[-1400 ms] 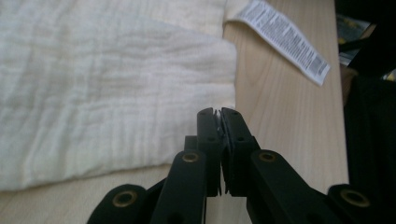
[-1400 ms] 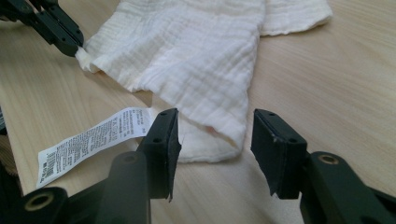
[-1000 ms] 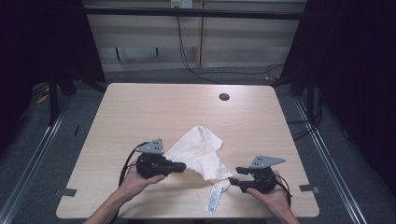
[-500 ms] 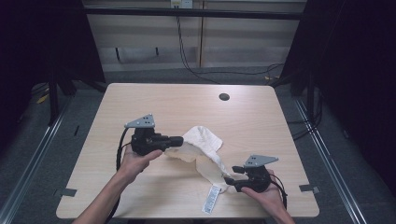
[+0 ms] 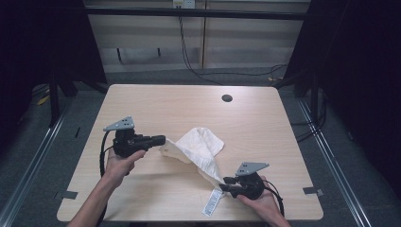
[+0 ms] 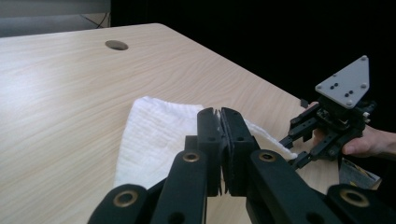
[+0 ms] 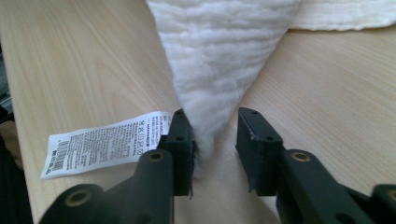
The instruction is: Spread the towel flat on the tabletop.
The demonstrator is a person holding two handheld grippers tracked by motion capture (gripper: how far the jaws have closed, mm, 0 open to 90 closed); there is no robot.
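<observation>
White cloth (image 5: 198, 149) spread mid-table (image 5: 265, 123), pinched at one corner by the left hand-held gripper (image 6: 220, 140), clamped tight. Right hand-held gripper (image 7: 212, 140) just closing, jaws not yet pressing the opposite corner between them, beside the tag (image 7: 107, 140). Could slip free if pulled early.

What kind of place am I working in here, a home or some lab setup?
Likely a lab recording bay: a bare wooden table with a cable hole, dark curtains at both sides, and cables trailing over the floor behind.
</observation>
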